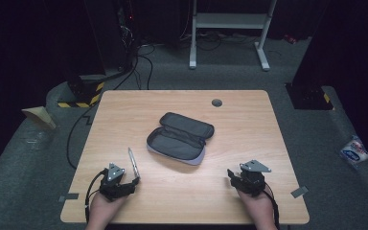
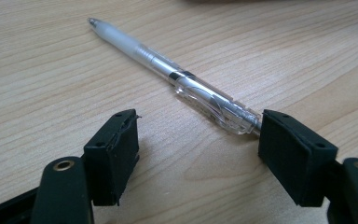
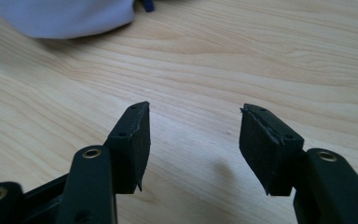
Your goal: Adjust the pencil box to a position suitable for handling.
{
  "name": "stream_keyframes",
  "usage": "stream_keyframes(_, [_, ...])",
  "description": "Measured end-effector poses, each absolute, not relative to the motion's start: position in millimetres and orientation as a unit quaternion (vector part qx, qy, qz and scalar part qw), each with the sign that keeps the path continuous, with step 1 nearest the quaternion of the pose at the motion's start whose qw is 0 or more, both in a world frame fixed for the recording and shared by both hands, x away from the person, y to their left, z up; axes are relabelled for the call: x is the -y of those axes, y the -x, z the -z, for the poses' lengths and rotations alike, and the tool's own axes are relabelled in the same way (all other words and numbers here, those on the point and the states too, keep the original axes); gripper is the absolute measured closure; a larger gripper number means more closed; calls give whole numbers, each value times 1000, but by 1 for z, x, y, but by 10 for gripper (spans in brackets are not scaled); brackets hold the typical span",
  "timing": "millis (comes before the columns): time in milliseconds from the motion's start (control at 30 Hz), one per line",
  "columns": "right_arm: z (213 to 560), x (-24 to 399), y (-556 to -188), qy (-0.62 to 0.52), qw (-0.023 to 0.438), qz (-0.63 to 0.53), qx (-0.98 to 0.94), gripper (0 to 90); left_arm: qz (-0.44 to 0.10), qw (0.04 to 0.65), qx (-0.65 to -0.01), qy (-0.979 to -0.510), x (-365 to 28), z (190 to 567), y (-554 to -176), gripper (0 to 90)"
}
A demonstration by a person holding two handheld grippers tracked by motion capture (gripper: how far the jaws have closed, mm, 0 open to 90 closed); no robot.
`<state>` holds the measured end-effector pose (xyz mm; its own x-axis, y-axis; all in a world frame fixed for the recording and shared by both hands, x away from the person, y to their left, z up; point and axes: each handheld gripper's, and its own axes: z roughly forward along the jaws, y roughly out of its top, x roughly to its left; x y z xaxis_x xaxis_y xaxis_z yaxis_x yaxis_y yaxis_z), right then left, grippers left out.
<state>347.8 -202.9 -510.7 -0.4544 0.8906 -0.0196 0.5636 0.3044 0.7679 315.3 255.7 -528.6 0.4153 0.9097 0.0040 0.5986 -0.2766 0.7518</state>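
An open pencil case (image 1: 179, 139), dark grey inside and pale lilac outside, lies in the middle of the wooden table (image 1: 249, 120). A clear pen (image 1: 133, 163) lies to its left, pointing away from me. My left gripper (image 1: 129, 179) rests at the pen's near end. In the left gripper view the pen (image 2: 186, 81) runs diagonally, its rear end against the tip of the right-hand jaw, and the left gripper (image 2: 198, 123) is open. My right gripper (image 1: 237, 173) sits near the front right, and in its own view the right gripper (image 3: 196, 112) is open over bare wood. The case's lilac edge (image 3: 65, 18) lies beyond.
A round cable hole (image 1: 216, 102) sits near the table's far edge. Grey tape tabs (image 1: 299, 191) mark the front corners. Beyond the table stand a white frame (image 1: 230, 28) and cables on the floor. A packet (image 1: 354, 151) lies on the floor at right.
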Motion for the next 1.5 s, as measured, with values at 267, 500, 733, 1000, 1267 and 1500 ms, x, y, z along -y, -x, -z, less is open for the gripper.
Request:
stream_keyframes(267, [505, 191, -341, -456, 223, -374, -776, 472, -225, 346, -491, -768, -256, 529, -316, 287])
stream_keyframes(500, [498, 180, -340, -442, 220, -389, -778, 496, -225, 346, -491, -767, -255, 529, -316, 287])
stream_keyframes(733, [492, 175, -342, -429, 223, -395, -781, 504, -226, 346, -492, -766, -255, 529, -315, 288])
stream_keyframes(1000, [474, 166, -350, -417, 216, -419, -777, 504, -225, 347, -492, -766, -255, 529, -315, 288])
stream_keyframes(1267, [463, 148, -357, -398, 220, -433, -778, 506, -226, 346, -492, -766, -255, 529, -315, 288])
stream_keyframes(1500, [454, 131, -367, -392, 220, -447, -773, 507, -227, 346, -493, -766, -255, 529, -315, 288])
